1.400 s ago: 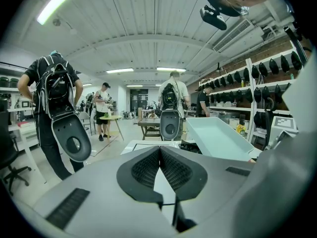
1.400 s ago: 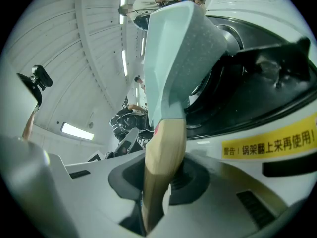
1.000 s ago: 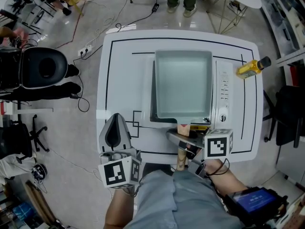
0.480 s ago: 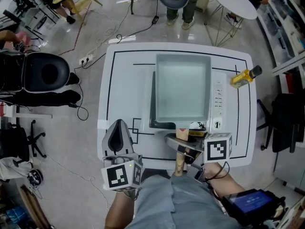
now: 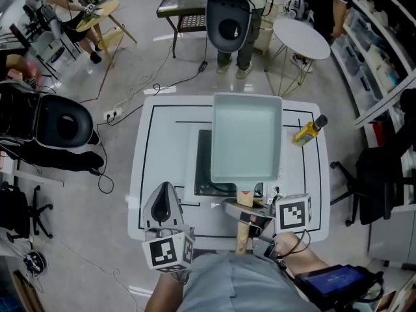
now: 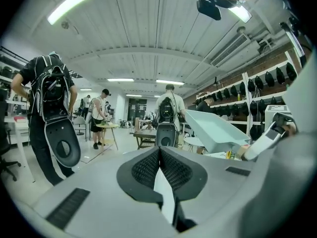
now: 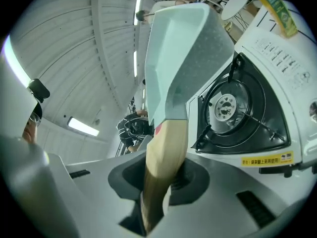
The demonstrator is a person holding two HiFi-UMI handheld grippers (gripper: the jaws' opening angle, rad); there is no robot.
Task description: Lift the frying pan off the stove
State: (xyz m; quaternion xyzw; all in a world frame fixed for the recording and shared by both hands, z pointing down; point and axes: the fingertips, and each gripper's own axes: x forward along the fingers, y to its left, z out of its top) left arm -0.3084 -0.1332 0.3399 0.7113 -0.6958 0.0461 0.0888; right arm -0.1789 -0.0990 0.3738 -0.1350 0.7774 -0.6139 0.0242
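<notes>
The pale green square frying pan (image 5: 246, 135) hangs in the air above the white gas stove (image 5: 193, 164), whose dark burner (image 5: 209, 181) shows under the pan's left edge. My right gripper (image 5: 244, 218) is shut on the pan's wooden handle (image 5: 242, 234) at the table's near edge. In the right gripper view the handle (image 7: 166, 148) runs up between the jaws to the pan (image 7: 183, 48), with the burner (image 7: 233, 108) bare below it. My left gripper (image 5: 162, 203) floats to the left of the handle, shut and holding nothing; its pads (image 6: 148, 167) meet at the tips.
A yellow oil bottle (image 5: 308, 130) lies on the white table (image 5: 144, 174) right of the stove. A black chair (image 5: 58, 125) stands at the left. A person (image 5: 229, 18) and a round white table (image 5: 300, 39) are beyond the far edge.
Both grippers have risen. The pan has come up off the stove with the right gripper, so the burner now shows beneath it. The table looks smaller and further below.
</notes>
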